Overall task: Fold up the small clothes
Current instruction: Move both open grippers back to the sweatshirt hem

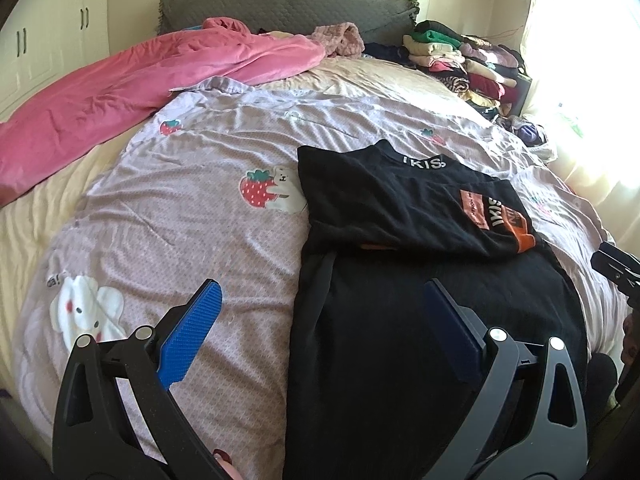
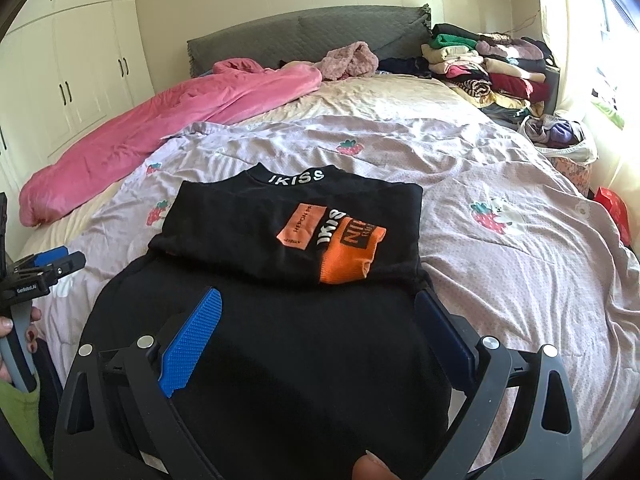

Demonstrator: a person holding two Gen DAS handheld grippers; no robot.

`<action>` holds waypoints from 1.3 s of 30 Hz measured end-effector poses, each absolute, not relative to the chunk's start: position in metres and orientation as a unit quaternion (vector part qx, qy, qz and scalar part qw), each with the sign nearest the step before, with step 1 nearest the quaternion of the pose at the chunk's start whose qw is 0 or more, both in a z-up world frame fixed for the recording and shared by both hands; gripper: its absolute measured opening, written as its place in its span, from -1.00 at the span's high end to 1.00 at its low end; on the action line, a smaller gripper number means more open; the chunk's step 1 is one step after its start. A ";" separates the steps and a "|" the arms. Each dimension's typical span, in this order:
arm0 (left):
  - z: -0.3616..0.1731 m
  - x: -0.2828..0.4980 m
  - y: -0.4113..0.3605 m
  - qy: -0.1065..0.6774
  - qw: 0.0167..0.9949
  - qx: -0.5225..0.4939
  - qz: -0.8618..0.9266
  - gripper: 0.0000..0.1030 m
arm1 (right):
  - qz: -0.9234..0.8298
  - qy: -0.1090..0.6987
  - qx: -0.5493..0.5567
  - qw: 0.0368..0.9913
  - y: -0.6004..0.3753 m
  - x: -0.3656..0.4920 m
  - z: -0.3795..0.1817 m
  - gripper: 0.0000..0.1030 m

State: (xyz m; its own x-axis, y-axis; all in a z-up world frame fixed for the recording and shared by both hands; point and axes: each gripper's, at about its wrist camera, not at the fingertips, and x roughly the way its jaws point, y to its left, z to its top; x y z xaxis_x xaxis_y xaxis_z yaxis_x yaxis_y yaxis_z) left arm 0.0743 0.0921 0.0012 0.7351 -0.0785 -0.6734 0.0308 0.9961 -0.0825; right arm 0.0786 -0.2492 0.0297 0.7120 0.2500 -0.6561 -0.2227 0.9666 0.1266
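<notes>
Left wrist view: left tongs (image 1: 320,312) stand wide open, gripping nothing. The blue-padded finger hangs over the lilac strawberry-print quilt (image 1: 192,208); the other finger sits over dark cloth. The black sweater (image 1: 420,280) lies flat on the bed, ahead and to the right of these tongs. Its left edge runs between the two fingers, straight away from the camera toward the collar. The collar, lettered in white, points at the grey headboard (image 1: 288,4); the hem end is nearest the holder. Sleeves are already folded across the chest, orange cuff on top. At the far right edge, part of the right tongs (image 1: 616,268) shows, beside the sweater's right side.

Right wrist view: right tongs (image 2: 318,316) also stand wide open and empty. They straddle the sweater's lower body, which spans nearly the whole gap between the fingers. The sweater's long axis runs dead ahead, hem near, collar far. The orange cuff (image 2: 348,252) lies just beyond the fingertips. The left tongs (image 2: 44,268) show at the left edge, off the sweater's left side.

Judgement: both tongs sit at the hem end, one to each side; the right is more squarely over the cloth. The likely next move is taking the hem corners and carrying them toward the collar. A pink duvet (image 2: 160,120) and a stack of folded clothes (image 2: 484,68) lie well apart.
</notes>
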 end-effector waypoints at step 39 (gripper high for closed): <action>-0.063 0.013 0.110 0.447 0.888 -0.079 -0.078 -0.53 | 0.085 0.435 0.005 0.896 -0.300 0.014 -0.024 -0.88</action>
